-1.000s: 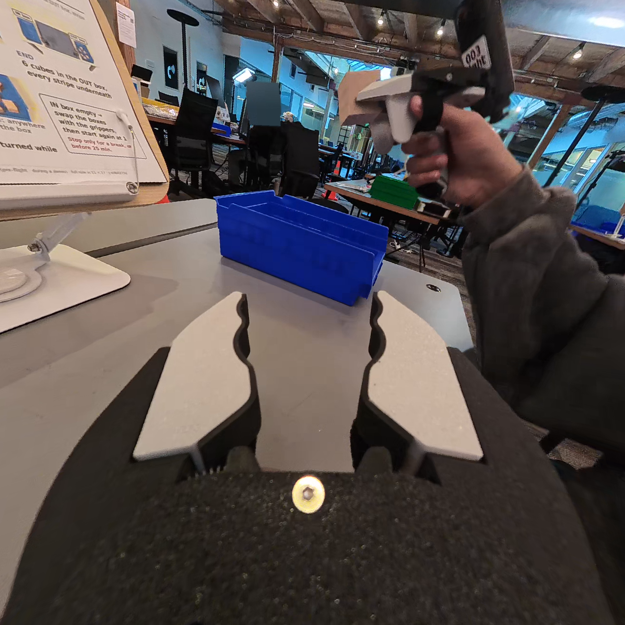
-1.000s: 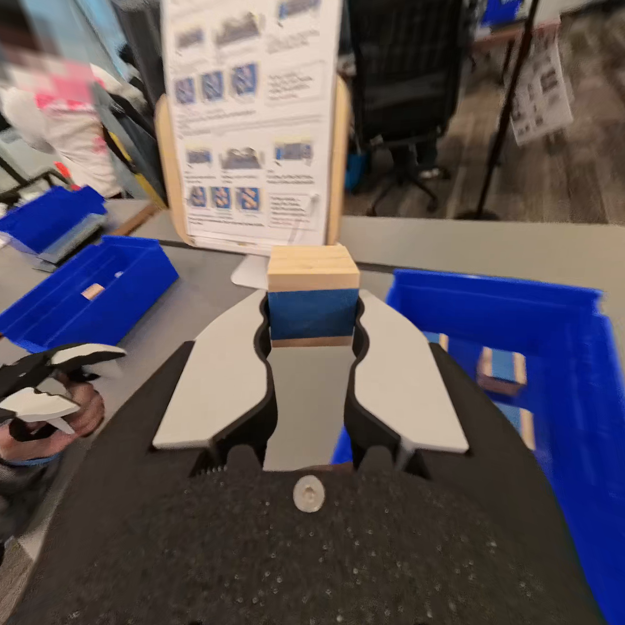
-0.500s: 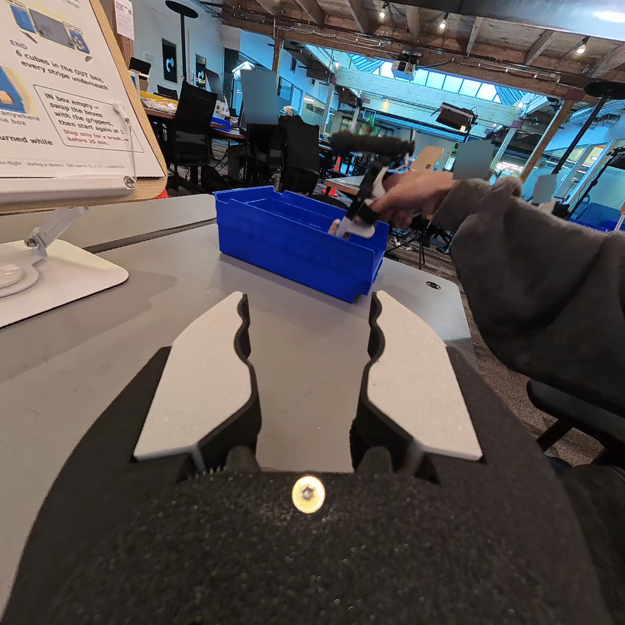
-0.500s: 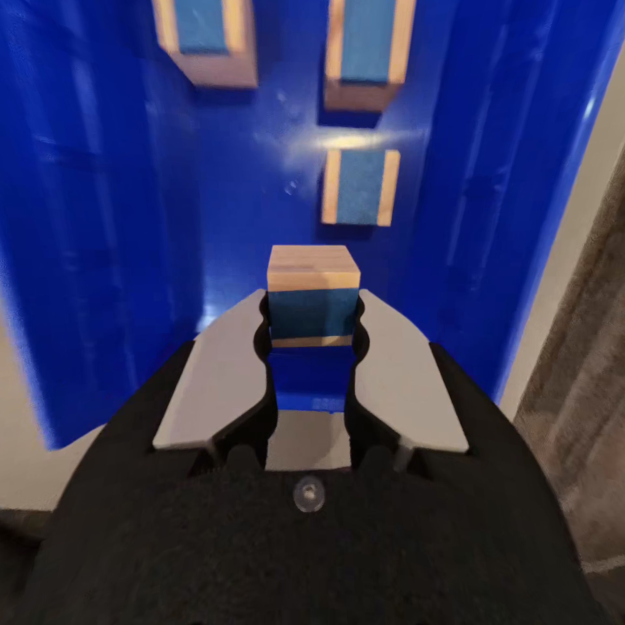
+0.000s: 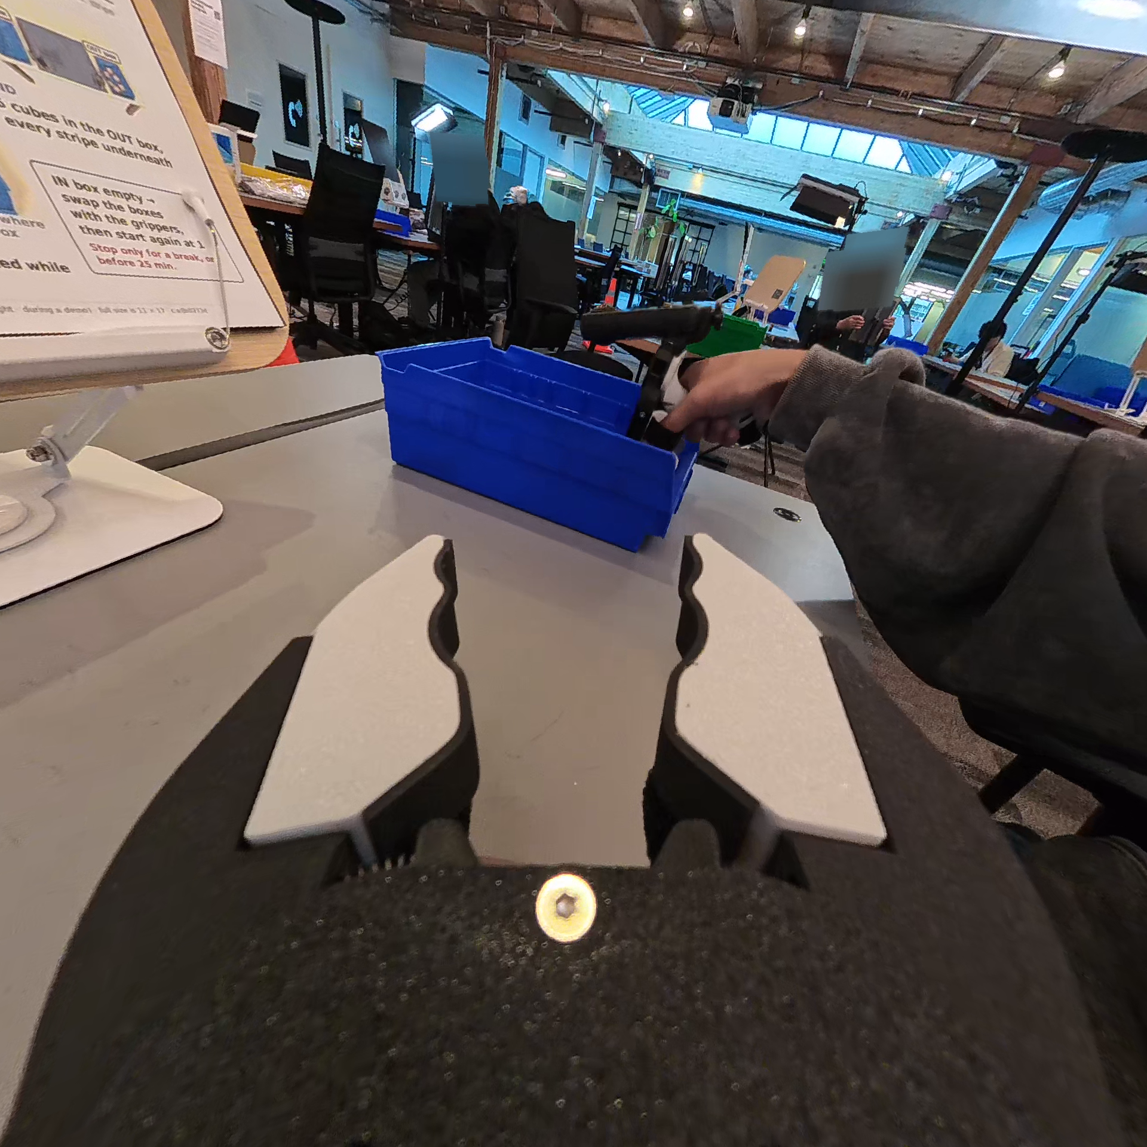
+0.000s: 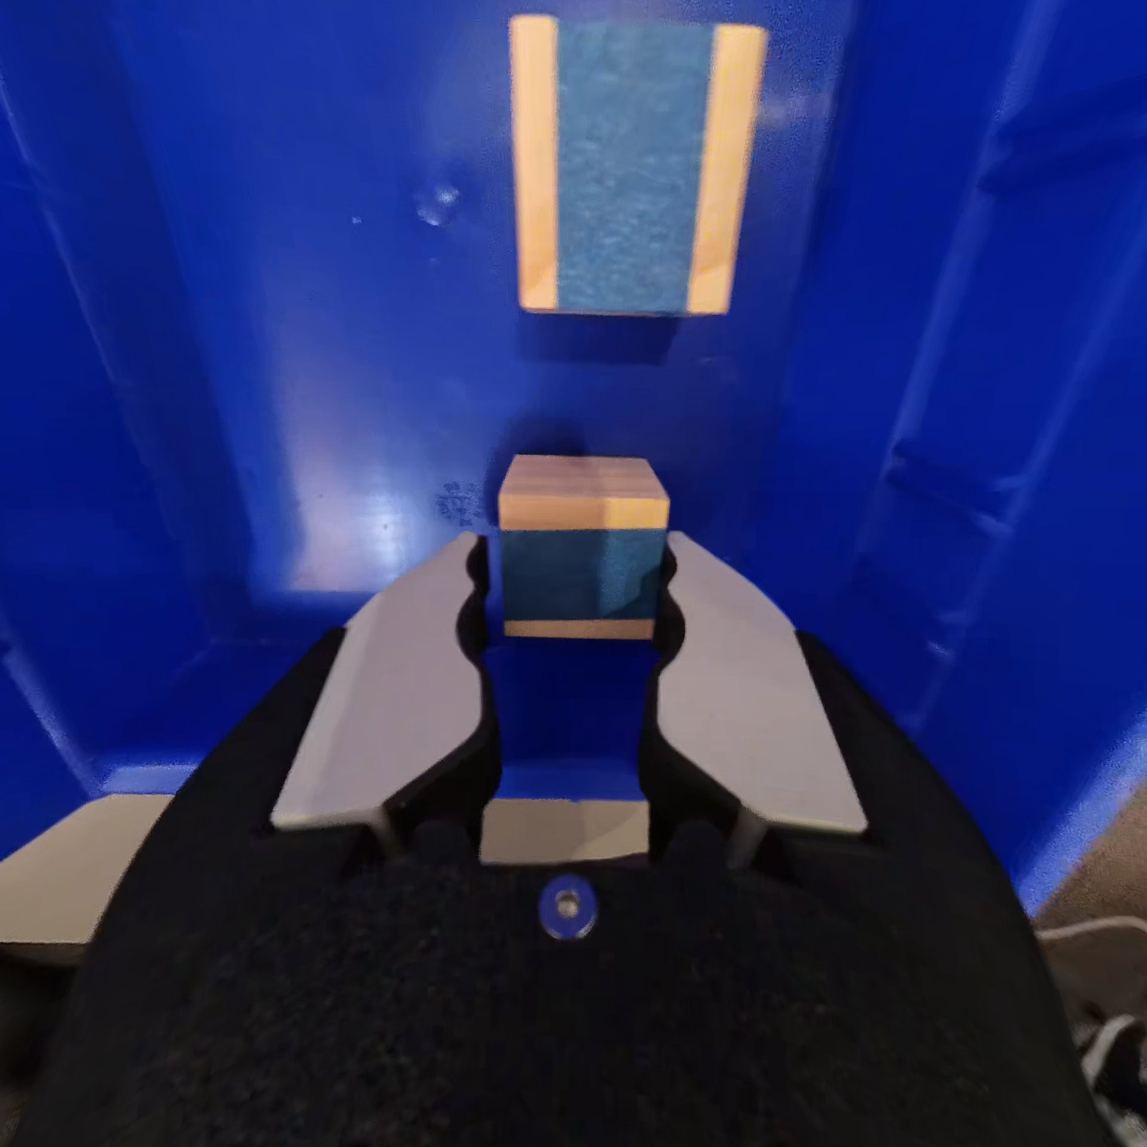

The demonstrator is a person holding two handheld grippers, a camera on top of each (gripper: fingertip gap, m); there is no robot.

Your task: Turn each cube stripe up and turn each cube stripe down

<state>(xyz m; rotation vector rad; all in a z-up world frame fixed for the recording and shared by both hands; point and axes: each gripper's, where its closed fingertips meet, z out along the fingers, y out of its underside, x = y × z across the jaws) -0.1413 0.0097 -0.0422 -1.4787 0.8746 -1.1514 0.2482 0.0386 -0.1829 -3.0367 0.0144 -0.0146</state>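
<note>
Our right gripper (image 6: 576,580) is pointing down into the blue bin (image 6: 217,372). Its two fingers are closed on a small wooden cube (image 6: 583,546), one finger on each side. The blue stripe on this cube faces the camera, and a plain wood face points toward the bin floor. We think the cube sits very low in the bin, but we cannot tell if it touches the floor yet.

Just past it, another cube (image 6: 633,167) lies on the bin floor with its stripe facing up at us. That one looks done for the stripe-up part. From here we see only these two cubes, so we cannot count the rest.

Our left gripper (image 5: 565,596) rests low over the gray table (image 5: 186,620). Its fingers are spread apart and hold nothing. Farther off in that view we see the blue bin, with our right hand (image 5: 723,397) reaching into it.

So we are in the middle of the job. What is left, we judge, is to set this cube down the right way and let go.
</note>
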